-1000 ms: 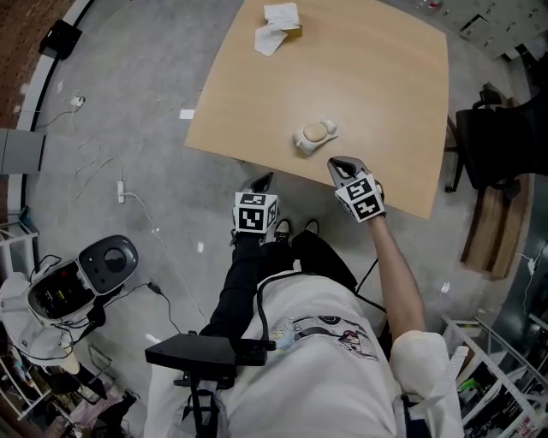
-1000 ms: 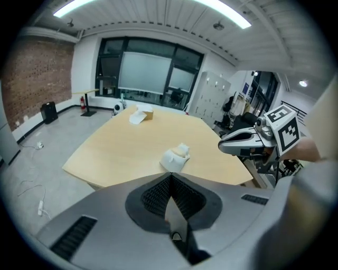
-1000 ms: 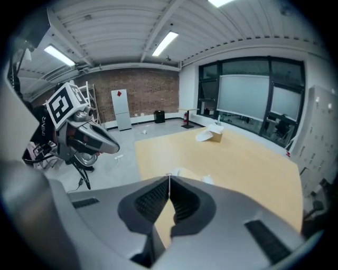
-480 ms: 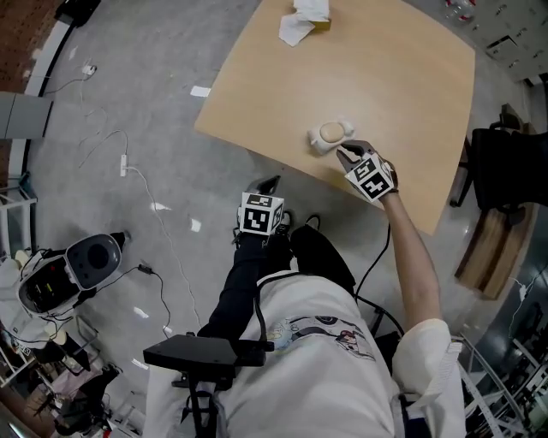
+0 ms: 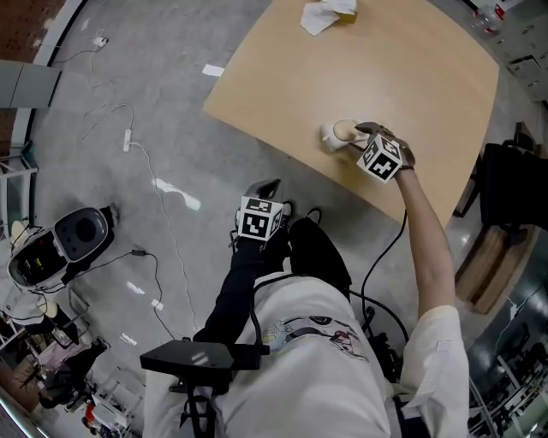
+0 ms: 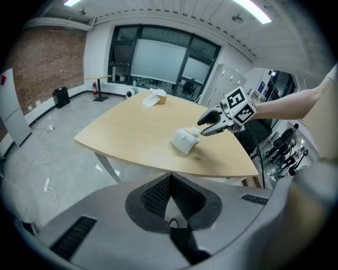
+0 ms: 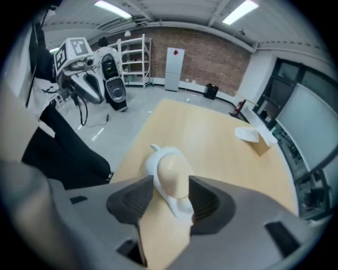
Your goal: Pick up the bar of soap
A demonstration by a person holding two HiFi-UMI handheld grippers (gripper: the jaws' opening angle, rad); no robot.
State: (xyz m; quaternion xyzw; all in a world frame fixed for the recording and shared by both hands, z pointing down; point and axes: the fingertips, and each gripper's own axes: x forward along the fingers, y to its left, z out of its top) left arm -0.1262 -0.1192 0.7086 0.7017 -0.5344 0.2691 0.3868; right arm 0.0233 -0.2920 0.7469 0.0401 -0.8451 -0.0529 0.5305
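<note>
A beige oval bar of soap [image 7: 171, 171] lies in a white soap dish [image 7: 156, 157] near the front edge of the wooden table [image 5: 402, 77]. My right gripper [image 7: 171, 185] straddles the soap, one jaw on each side. Its jaws are opening and the pads stand slightly off the soap. From the head view the soap [image 5: 343, 129] shows just left of the right gripper [image 5: 363, 137]. The left gripper [image 5: 264, 186] hangs below the table edge over the floor, shut and empty. In the left gripper view the dish [image 6: 185, 141] and the right gripper [image 6: 210, 124] appear ahead.
Crumpled white tissue beside a small cardboard box [image 5: 330, 10] sits at the table's far end. A black chair [image 5: 516, 184] stands right of the table. Cables and a round grey machine [image 5: 62, 244] lie on the floor to the left.
My right gripper has moved forward from the table's near edge to the soap dish, and its jaws have parted around the soap. The left gripper has stayed in place.
</note>
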